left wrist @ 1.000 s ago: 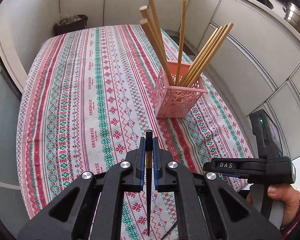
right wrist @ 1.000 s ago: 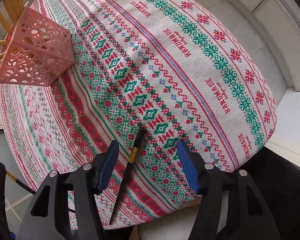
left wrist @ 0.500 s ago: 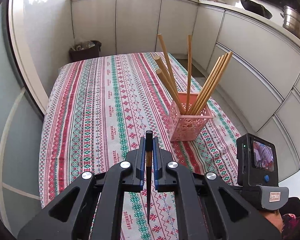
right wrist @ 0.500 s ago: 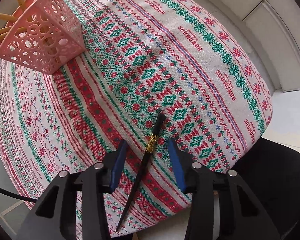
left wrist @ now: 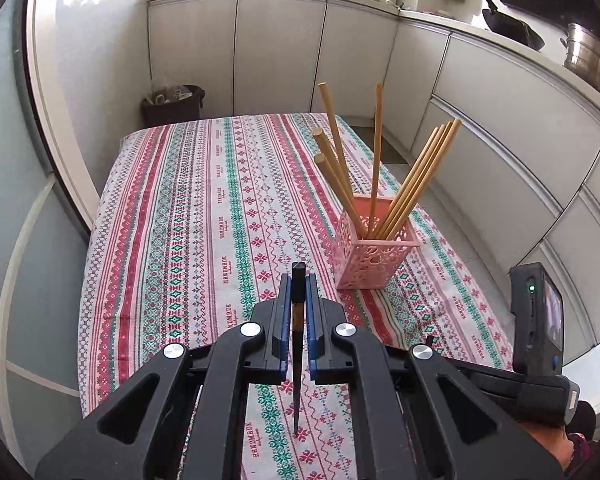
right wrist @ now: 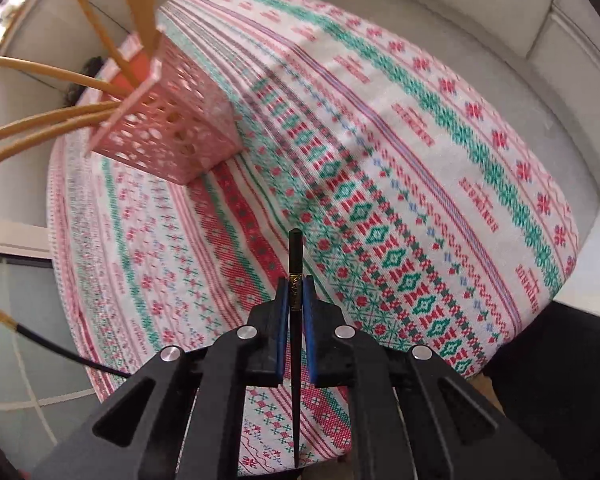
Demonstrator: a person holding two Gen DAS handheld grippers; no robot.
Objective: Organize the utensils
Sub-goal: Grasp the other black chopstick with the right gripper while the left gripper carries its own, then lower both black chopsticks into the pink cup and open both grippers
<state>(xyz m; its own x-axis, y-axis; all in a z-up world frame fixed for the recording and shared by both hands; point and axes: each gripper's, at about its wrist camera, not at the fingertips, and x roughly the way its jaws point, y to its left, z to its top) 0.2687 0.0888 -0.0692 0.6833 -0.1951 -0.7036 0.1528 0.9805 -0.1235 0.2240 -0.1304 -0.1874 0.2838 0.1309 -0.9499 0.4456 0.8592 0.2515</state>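
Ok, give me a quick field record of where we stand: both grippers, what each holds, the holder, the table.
left gripper: shut on a black chopstick, blunt end forward, above the table
right gripper: shut on a second black chopstick, gripped at its gold band
pink holder: upright on the tablecloth, ahead and right of the left gripper
holder contents: wooden chopsticks, fanned out, leaning on the rim
loose utensils on cloth: none visible in either view
black chopsticks in holder: none seen

A home kitchen (cabinets [left wrist: 280, 52], wok [left wrist: 512, 28], steel pot [left wrist: 590, 60])
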